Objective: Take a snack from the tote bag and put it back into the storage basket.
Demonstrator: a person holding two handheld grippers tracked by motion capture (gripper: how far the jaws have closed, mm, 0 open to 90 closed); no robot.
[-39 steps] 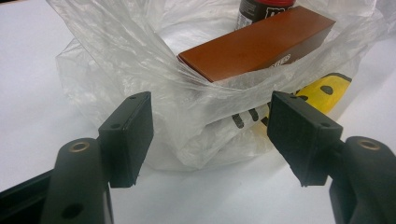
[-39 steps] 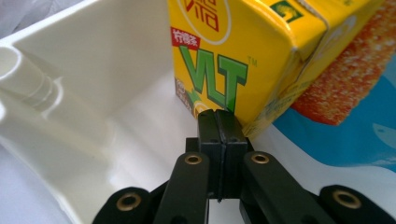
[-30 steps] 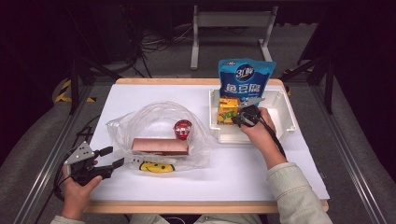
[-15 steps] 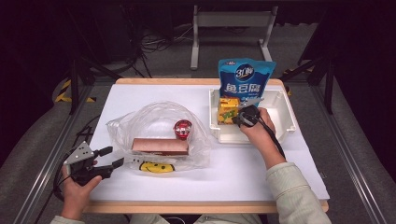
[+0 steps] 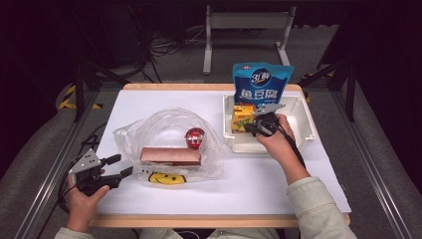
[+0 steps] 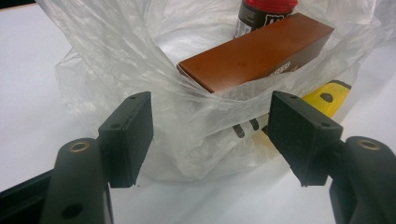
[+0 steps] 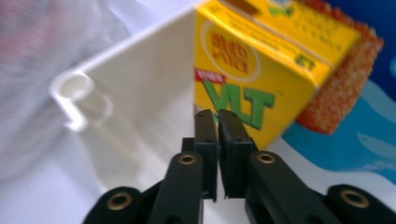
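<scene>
A clear plastic bag (image 5: 164, 129) lies on the white table, holding a brown box (image 5: 170, 156) and a red-lidded jar (image 5: 194, 138). My left gripper (image 5: 124, 166) stands open at the bag's mouth. In the left gripper view the bag's edge (image 6: 205, 116) lies loose between the wide jaws of my left gripper (image 6: 210, 130). My right gripper (image 5: 247, 128) is inside the white bin (image 5: 303, 124), pointing at a yellow drink carton (image 7: 261, 79). The jaws of my right gripper (image 7: 217, 116) have just been opening a sliver and stand nearly together with nothing between them.
A tall blue snack pouch (image 5: 263, 84) stands at the back of the bin behind the carton (image 5: 242, 115). A yellow smiley-face print (image 5: 166, 178) shows under the bag. The bin's left wall (image 7: 135, 70) is close beside my right gripper.
The right gripper has lifted slightly inside the bin, beside the carton. The left gripper and the bag have not moved.
</scene>
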